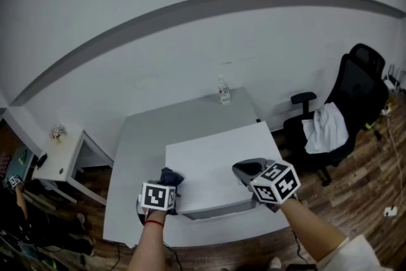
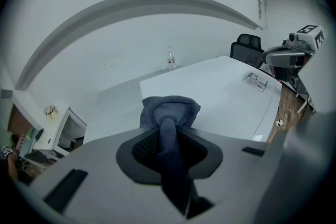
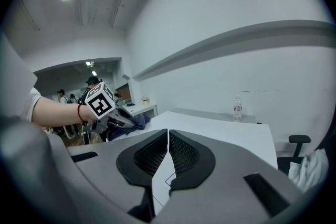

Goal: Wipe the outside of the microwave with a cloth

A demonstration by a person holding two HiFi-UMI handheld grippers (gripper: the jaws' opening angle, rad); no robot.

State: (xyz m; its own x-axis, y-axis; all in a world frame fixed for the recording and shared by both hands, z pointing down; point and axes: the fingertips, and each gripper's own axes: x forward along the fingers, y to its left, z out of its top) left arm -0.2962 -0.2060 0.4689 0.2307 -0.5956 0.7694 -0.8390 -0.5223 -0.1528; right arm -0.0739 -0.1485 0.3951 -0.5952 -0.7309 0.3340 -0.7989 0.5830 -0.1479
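**Head view.** Your left gripper (image 1: 166, 185) is at the near left corner of the microwave (image 1: 216, 158), with the dark cloth (image 1: 171, 176) bunched against that corner. Your right gripper (image 1: 246, 170) is over the near right part of the top. The microwave stands on a plain grey table (image 1: 143, 130), and a bottle (image 1: 224, 92) is at the table's far edge, well apart from both grippers. To the right a black office chair (image 1: 355, 89) with something white draped on its seat stands on the wood floor (image 1: 371, 174). A small white side table (image 1: 60, 158) is at the far left.

**Left gripper view.** The jaws are clamped on a thin twist of the cloth, and most of it bulges out past the tips. That narrow hold is the likely weak point. If you drag hard along the edge, the bundle could pull free, or the hard jaw tips could scrape the casing instead of the fabric. A printed label (image 2: 255, 81) sits on the top, far right, and a rough pass might catch its edge.

**Right gripper view.** The jaws are closed with nothing between them, and I cannot tell whether they touch the top. If nothing braces the microwave, a firm sideways wipe may slide it across the smooth table. People stand in the room beyond, far left.
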